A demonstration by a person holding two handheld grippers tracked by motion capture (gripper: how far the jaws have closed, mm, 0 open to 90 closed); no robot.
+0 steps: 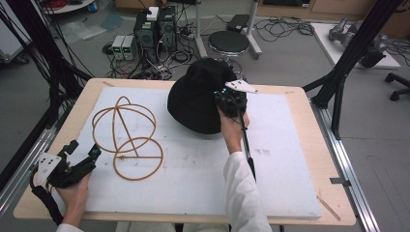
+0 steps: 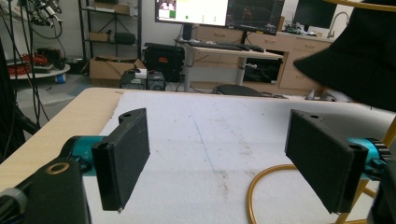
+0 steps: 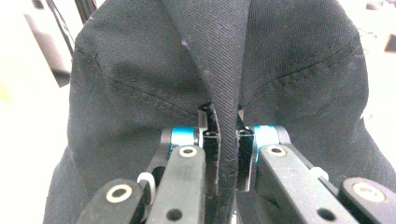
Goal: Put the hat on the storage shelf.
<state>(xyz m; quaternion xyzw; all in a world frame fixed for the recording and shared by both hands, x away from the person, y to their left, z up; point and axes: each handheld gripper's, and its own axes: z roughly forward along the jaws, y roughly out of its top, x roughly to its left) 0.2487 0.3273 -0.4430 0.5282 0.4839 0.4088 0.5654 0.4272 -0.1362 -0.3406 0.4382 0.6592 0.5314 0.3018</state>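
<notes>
Black hat [image 1: 196,99]: bucket shape, twill cloth, visible stitched seams, wide brim; lifted off white mat [image 1: 193,179], fold of cloth pinched upright between jaws of right gripper [image 1: 231,102]. Right gripper clamped tight on fold, cloth draping both sides of it [image 3: 224,154]. Tan wire frame [image 1: 128,137] of joined hoops lies on mat between both grippers, beside left gripper [image 1: 82,157]. Left gripper jaws wide apart [image 2: 217,158], holding nothing, low over tabletop [image 1: 309,104] edge.
</notes>
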